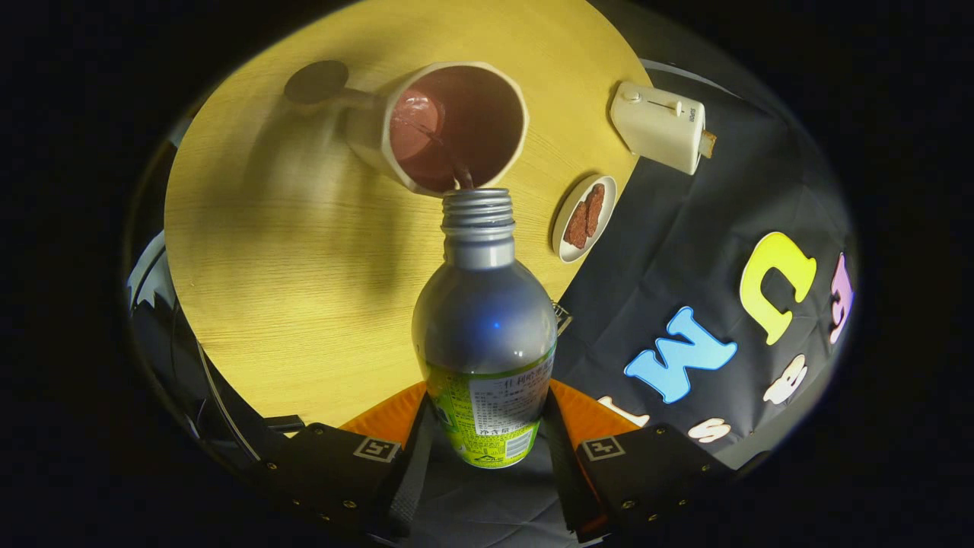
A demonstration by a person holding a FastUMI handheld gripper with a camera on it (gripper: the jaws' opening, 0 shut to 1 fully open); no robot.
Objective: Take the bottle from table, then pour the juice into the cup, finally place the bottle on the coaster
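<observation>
A silver bottle (485,320) with a green label sits between my fingers, and my gripper (485,426) is shut on its lower body. The bottle is tipped forward with its threaded open mouth pointing at a white cup (449,125) just beyond it. A thin dark red stream runs from the mouth into the cup, which holds red juice. A dark round coaster (316,81) lies on the wooden table (289,289) beside the cup, on its far side from the plate.
A small white plate with brown pieces (584,217) lies near the table's edge, beside the bottle's neck. A white toaster (660,125) stands past the plate at the table's edge. The black booth cloth hangs beyond the edge.
</observation>
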